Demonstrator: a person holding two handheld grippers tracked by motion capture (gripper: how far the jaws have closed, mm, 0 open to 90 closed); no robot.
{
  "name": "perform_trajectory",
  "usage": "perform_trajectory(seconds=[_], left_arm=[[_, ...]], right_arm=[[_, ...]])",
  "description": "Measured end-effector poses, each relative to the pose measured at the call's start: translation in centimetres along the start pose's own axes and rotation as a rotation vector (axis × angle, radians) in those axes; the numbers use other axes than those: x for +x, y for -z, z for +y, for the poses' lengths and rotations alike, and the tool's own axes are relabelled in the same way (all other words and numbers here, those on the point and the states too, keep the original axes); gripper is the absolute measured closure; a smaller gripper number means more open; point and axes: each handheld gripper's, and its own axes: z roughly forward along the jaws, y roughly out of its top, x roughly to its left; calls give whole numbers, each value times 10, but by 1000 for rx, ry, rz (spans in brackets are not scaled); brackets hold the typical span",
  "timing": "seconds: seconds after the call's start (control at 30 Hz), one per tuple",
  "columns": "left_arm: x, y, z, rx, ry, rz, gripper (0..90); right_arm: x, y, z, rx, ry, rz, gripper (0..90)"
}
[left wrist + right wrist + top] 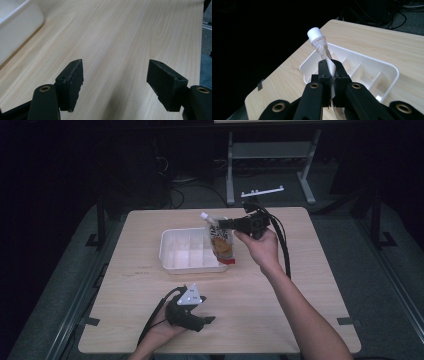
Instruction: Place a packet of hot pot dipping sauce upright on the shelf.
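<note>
Dark room; light wooden table (280,310) under the high camera, cables and a metal frame on the floor beyond its far edge. Landmark: white divided tray (175,251), set at the middle of the table.

Right gripper (226,223) is clamped on the top edge of a spouted pouch (221,245). In the right gripper view the jaws are closed on the flat film just below the white cap (315,33). The pouch hangs roughly upright over the tray's right end; its bottom edge appears level with or just touching the rim there, contact not resolvable.

Left gripper (209,319) sits low over the table, near the edge on the person's side of the tray, well apart from it. Jaws stand wide with nothing between them; bare wood shows through the gap in the left gripper view, with a tray corner (17,22) at upper left.

Risks, judged:
- The grip is on thin film near the spout; the hanging weight could pull the film through the pads.
- If lowered here, the bottom edge could catch on the rim or a divider and tip the pouch outside the tray.
- A swing could nudge the light tray.

Pose: right forearm reaches diagonally from the near right, gripper held level, pointing left toward the tray. Left hand rests palm-up beneath its gripper.
</note>
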Motion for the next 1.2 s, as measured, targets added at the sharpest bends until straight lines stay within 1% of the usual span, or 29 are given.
perform_trajectory(seconds=[0.1,0.17,0.33,0.43,0.57,0.67,0.73,0.8,0.83,0.87,0.97,1.1,1.2], left_arm=[[-1,-1,0,2,-5,0,290],[-1,-1,-1,1,-4,-1,290],[0,2,-1,-5,-1,1,291],[2,3,0,-19,11,4,290],[4,5,-1,-23,13,9,290],[6,6,-2,-26,16,13,288],[6,6,-2,-32,25,10,289],[7,6,-2,-35,30,6,289],[7,6,-2,-35,30,6,289],[6,6,-2,-33,27,6,289],[6,6,-2,-35,25,6,289],[7,8,-2,-40,27,9,289],[8,9,-3,-45,31,11,289]], right_arm=[[1,-9,5,0,8,-14,866],[2,-15,8,-10,9,-23,867],[2,-31,14,-3,8,-53,867],[1,-37,17,-13,-2,-65,867],[-5,-46,18,-26,-32,-75,867],[-8,-54,18,-28,-41,-94,867],[-9,-59,18,-24,-34,-122,867],[-11,-63,17,-23,-43,-136,866],[-11,-63,17,-23,-43,-136,866],[-13,-68,17,-27,-49,-142,866],[-13,-74,17,-25,-56,-146,866],[-13,-83,17,-26,-69,-147,866],[-13,-89,17,-24,-74,-157,865]])
